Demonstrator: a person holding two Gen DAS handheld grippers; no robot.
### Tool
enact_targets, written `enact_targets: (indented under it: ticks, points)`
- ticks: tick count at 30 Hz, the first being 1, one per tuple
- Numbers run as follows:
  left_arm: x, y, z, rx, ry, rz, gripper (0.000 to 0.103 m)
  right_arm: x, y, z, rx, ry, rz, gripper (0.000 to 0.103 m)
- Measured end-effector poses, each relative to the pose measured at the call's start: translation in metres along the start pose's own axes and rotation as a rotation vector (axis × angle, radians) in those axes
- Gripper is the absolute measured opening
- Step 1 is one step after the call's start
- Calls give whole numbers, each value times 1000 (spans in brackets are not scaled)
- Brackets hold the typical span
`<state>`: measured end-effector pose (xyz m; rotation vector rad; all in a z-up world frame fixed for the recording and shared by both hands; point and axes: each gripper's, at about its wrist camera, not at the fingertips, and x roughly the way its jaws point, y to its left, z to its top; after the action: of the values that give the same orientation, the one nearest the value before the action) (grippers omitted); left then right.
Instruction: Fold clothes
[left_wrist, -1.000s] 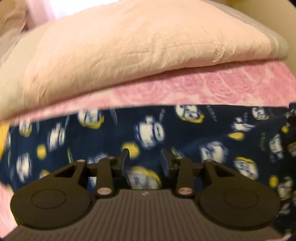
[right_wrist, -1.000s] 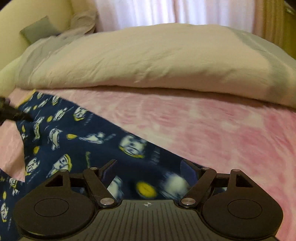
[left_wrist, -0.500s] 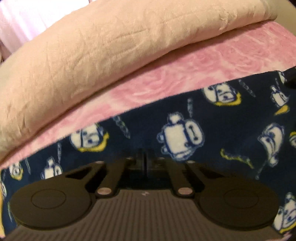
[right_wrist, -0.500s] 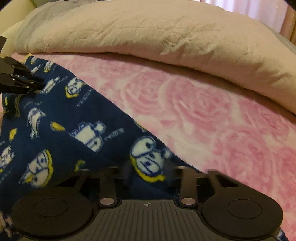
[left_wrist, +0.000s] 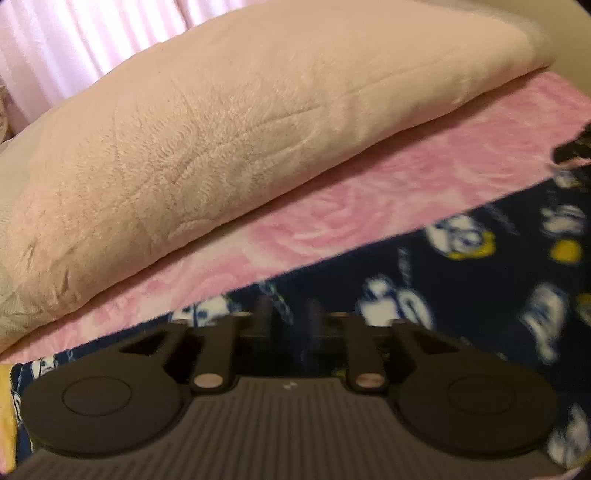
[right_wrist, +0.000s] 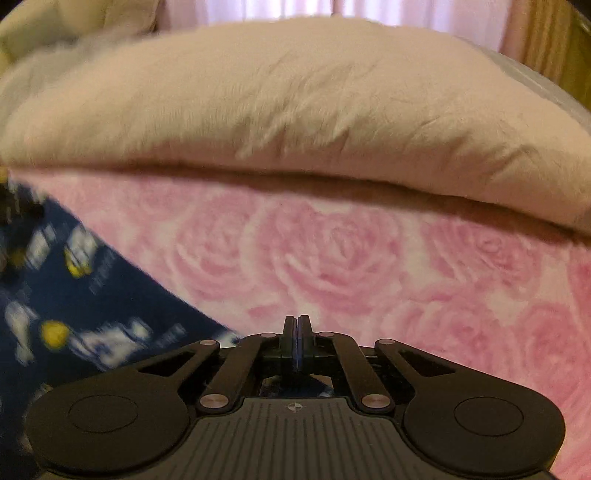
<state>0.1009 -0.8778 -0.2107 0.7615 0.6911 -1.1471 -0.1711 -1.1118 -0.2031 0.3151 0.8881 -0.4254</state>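
At the left tool (left_wrist: 286, 317): jaws apart, just opened wider, blurred. Nothing pressed between them; only the navy printed garment (left_wrist: 461, 295) beneath and beyond.

At the right tool (right_wrist: 296, 332): pads tight together at lower centre of its view. Navy cloth glimpsed under the mechanism. No telling whether any fold is nipped between the pads.

Outward from there: garment spread flat on the bed, filling the lower right of the left view and the lower left of the right view. Far edge running in a straight slant across the pink rose blanket (right_wrist: 369, 258). Yellow trim at the far lower left of the left view. Dark shape at the right edge of the left view, probably the other tool, just above the garment's edge.

Farther out: thick cream duvet (left_wrist: 221, 129) heaped across the upper half of both views, resting on the blanket, apart from the garment. Pale curtains (left_wrist: 74, 44) along the top.

On progress: seemingly early. Garment laid out fairly smooth, a single layer as far as visible, no fold line apparent. Much of it out of frame, so no certainty. Likely still to do: gripping an edge or corners, bringing one part over another, flattening the result.
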Motion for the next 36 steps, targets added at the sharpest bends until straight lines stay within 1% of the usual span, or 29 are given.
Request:
enact_targets:
  ticks: [1, 2, 4, 5, 6, 7, 8, 9, 10, 11, 13, 16, 17, 19, 21, 22, 24, 25, 26, 27, 29, 31, 32, 33, 34, 35, 36]
  points:
    - [-8, 3, -6, 6, -11, -10, 37, -10, -4, 0, 27, -20, 19, 0]
    - [-13, 7, -10, 8, -15, -22, 39, -19, -6, 0, 47, -37, 35, 0]
    - [-18, 14, -17, 10, -11, -41, 48, -34, -4, -1, 33, -56, 85, 0]
    - [-15, 15, -19, 14, 2, -45, 49, -36, 1, -2, 8, -54, 106, 0]
    - [-7, 13, -21, 32, 34, -49, 48, -36, 8, -4, -29, -42, 123, 0]
    - [1, 11, -24, 51, 69, -53, 44, -32, 16, -6, -72, -15, 131, 0]
    - [9, 9, -26, 70, 103, -57, 39, -25, 24, -8, -117, 19, 120, 0]
    - [14, 6, -28, 90, 106, -58, 37, -18, 32, -11, -159, 49, 100, 0]
    - [14, 3, -30, 90, 81, -55, 31, -13, 37, -14, -178, 65, 91, 0]
    - [13, 3, -31, 70, 76, -59, 27, -12, 37, -15, -153, 58, 102, 0]
    - [12, 5, -31, 37, 68, -64, 27, -15, 31, -17, -60, 22, 138, 0]
    - [10, 7, -32, 40, 63, -67, 27, -25, 20, -26, 100, -67, 195, 0]
    - [10, 7, -31, 36, 65, -66, 27, -26, 15, -28, 154, -77, 207, 0]
    - [11, 7, -29, 30, 67, -63, 27, -23, 6, -33, 266, -62, 238, 0]
    - [10, 7, -29, 29, 65, -59, 26, -21, 0, -36, 355, -47, 233, 0]
    - [9, 7, -30, 30, 62, -59, 26, -22, -1, -36, 368, -46, 216, 0]
    - [8, 7, -31, 32, 57, -58, 26, -27, -1, -34, 348, -53, 172, 1]
    - [7, 8, -30, 29, 55, -60, 26, -30, 0, -33, 326, -54, 161, 7]
    - [6, 8, -30, 25, 52, -62, 26, -33, 2, -32, 305, -55, 151, 50]
    - [5, 8, -30, 21, 50, -64, 26, -36, 2, -31, 284, -67, 147, 103]
    - [4, 8, -30, 23, 45, -68, 26, -42, 3, -32, 252, -98, 149, 103]
    - [2, 5, -29, 33, 41, -70, 26, -42, 4, -33, 229, -90, 130, 103]
    - [2, 4, -29, 38, 39, -71, 26, -42, 6, -33, 210, -83, 116, 97]
    - [2, 4, -28, 44, 36, -69, 26, -41, 9, -34, 186, -73, 99, 79]
    - [4, 4, -28, 45, 38, -71, 26, -40, 12, -35, 162, -63, 83, 68]
    - [5, 5, -27, 45, 42, -74, 26, -37, 14, -36, 145, -51, 74, 60]
    - [7, 5, -26, 44, 45, -77, 25, -33, 16, -36, 132, -35, 79, 60]
